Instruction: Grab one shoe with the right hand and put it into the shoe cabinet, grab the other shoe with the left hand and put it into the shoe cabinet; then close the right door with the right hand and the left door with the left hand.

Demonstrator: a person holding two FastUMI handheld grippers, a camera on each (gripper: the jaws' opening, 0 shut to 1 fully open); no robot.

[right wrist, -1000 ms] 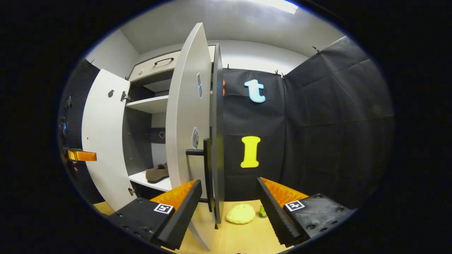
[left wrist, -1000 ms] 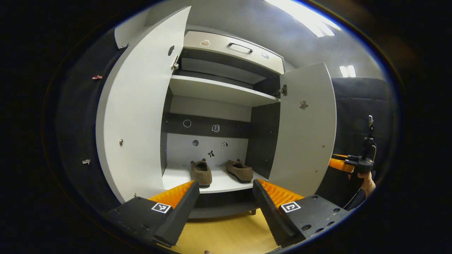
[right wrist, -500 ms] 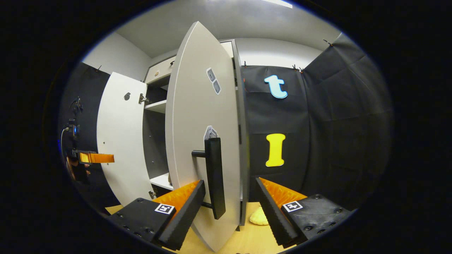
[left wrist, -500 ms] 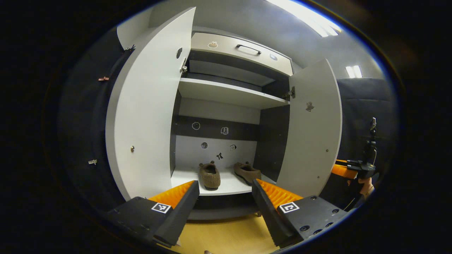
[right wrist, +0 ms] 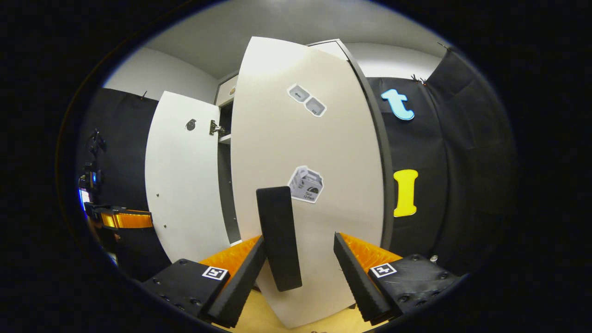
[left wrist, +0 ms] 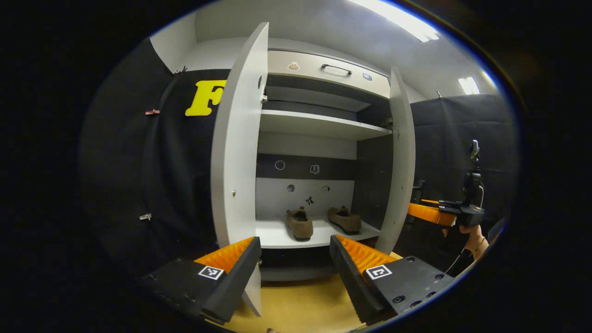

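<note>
Brown and soft-looking, the two shoes sit side by side on the bottom shelf (left wrist: 277, 236) of the shoe cabinet (left wrist: 323, 74), the left shoe (left wrist: 299, 224) a little nearer than the right shoe (left wrist: 344, 218), and they do not touch each other. In the left gripper view the left gripper (left wrist: 294, 259) hangs in front of the cabinet with its jaws wide apart and nothing between them. The left door (left wrist: 236, 152) stands open just beyond its left finger, seen almost from the edge. The right door (left wrist: 401, 157) is also turned partly inward. Further to the right, a hand (left wrist: 471, 233) holds the right gripper (left wrist: 423, 212) close to the outer side of this door.

In the right gripper view the right gripper (right wrist: 298, 261) has its jaws wide apart too. The black door handle (right wrist: 279, 238) stands upright between them, nearer to the left finger, but I cannot tell if it touches that finger. The white front of the right door (right wrist: 319, 152) with three stickers is just behind the handle. The left door (right wrist: 185, 171) is open on the left, and beside it the left gripper (right wrist: 125, 219) is seen far off. Wooden floor (left wrist: 300, 305) is under both grippers.
</note>
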